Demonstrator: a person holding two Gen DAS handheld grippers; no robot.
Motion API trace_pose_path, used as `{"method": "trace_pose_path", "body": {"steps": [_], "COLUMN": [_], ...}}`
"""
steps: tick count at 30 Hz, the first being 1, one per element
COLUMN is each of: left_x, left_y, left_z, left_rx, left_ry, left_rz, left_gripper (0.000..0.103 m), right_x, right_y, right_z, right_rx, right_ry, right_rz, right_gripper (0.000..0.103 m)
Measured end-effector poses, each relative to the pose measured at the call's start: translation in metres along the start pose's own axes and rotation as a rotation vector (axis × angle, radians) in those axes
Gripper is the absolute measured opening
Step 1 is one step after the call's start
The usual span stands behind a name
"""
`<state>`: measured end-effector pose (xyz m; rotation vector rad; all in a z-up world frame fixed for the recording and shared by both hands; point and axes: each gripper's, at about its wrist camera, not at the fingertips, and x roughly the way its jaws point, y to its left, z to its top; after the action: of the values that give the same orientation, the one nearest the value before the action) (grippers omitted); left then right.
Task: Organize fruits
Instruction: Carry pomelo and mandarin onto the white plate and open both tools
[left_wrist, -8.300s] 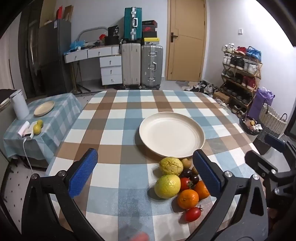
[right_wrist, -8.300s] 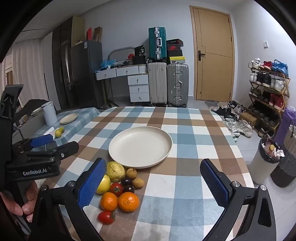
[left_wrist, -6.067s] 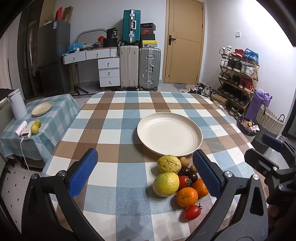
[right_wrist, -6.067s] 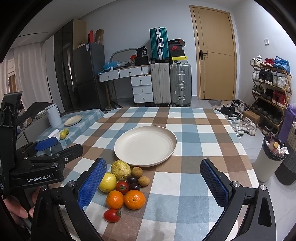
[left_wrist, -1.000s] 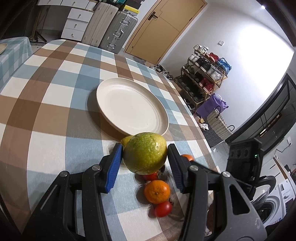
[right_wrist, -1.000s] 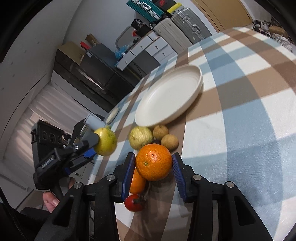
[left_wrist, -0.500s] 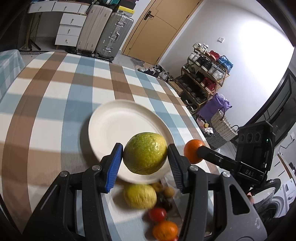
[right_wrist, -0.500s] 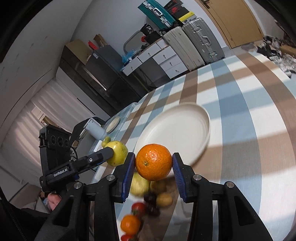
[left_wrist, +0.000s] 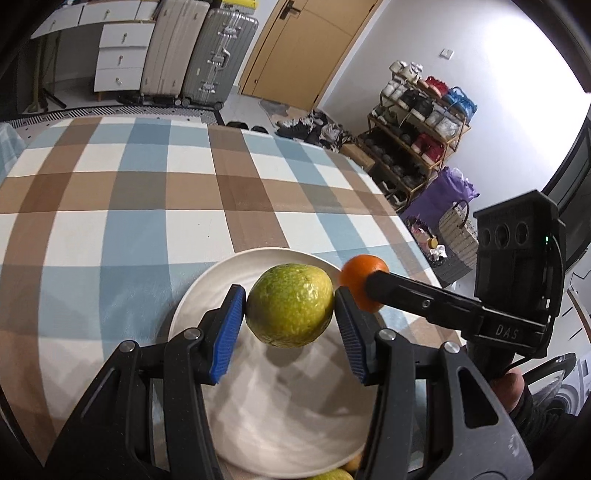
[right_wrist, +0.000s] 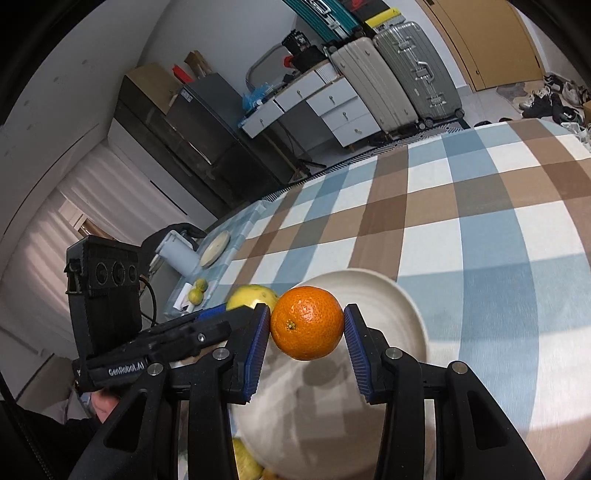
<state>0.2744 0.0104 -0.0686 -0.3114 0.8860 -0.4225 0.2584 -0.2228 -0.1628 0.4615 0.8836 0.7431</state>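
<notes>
My left gripper (left_wrist: 290, 314) is shut on a bumpy green-yellow citrus fruit (left_wrist: 289, 305), held in the air above the cream plate (left_wrist: 258, 424). My right gripper (right_wrist: 306, 332) is shut on an orange (right_wrist: 307, 323), also in the air over the plate (right_wrist: 399, 306). In the left wrist view the orange (left_wrist: 360, 271) and the right gripper's black finger show just right of the green fruit. In the right wrist view the green fruit (right_wrist: 251, 295) peeks out left of the orange. The plate holds no fruit. More fruit shows at the near plate edge (right_wrist: 245, 461).
The plate lies on a round table with a blue, brown and white checked cloth (left_wrist: 129, 206). A small side table (right_wrist: 207, 266) with a plate, a kettle and small fruits stands to the left. Suitcases, drawers, a door and a shoe rack (left_wrist: 417, 122) stand beyond.
Both grippers have carried their fruits forward from the pile to above the plate. The plate now fills the lower part of both views and the pile has dropped out of sight.
</notes>
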Motion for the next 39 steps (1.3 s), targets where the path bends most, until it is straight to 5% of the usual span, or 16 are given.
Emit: {"method": "trace_pose_path", "body": {"steps": [17,20,23,28,30,39], "left_x": [0.04,0.03,0.016,-0.014,-0.027,-0.088], "left_y": [0.015,0.011,0.006,-0.008,-0.016,-0.055], "left_z": [0.007,0.007,0.007,0.001,-0.003,-0.031], "left_rx": [0.01,0.014,0.011,0.016,0.024,0.067], "left_ry": [0.031,0.009,-0.013,-0.057,-0.07,-0.145], "left_rz": [0.031,0.049,0.067,0.1,0.114,0.145], "left_gripper": [0.052,0.064,0.071,0.081,0.081,0.083], "right_x": [0.048,0.041,0.027,-0.005,-0.017,-0.072], "right_y": [-0.033,-0.031,-0.027,-0.005,0.004,0.038], "right_z": [0.011,0.012,0.012,0.012,0.01,-0.017], "right_rx": [0.071,0.069,0.08,0.022,0.0,-0.053], "right_ry": [0.071,0.044,0.002,-0.068,-0.093,-0.189], "right_rz": [-0.046,-0.036,0.0,-0.001,-0.026,-0.057], "right_gripper": [0.045,0.057,0.08,0.088,0.102,0.103]}}
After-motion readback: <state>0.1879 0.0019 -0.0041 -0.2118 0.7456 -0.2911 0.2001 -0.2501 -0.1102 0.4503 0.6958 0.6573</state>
